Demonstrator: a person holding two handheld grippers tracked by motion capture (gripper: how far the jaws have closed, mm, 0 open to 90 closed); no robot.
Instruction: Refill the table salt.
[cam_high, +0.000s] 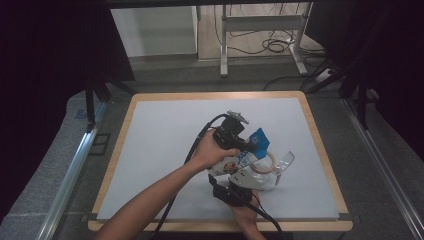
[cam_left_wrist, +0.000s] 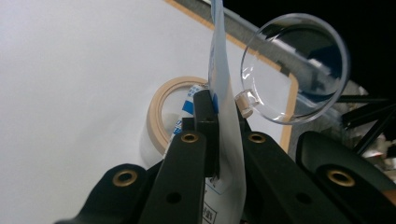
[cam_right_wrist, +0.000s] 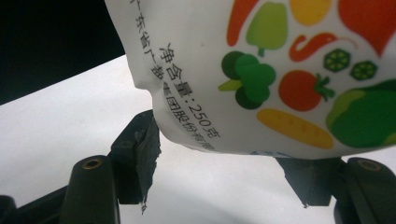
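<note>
— What have you got hold of?

— My left gripper is clamped flat on the thin top edge of the white pouch. My right gripper squeezes its bulging lower end between both pads.

— Anything close by?

— Just past my left jaws a roll of tape lies on the white table, with a clear cup tilted beside the pouch.
</note>
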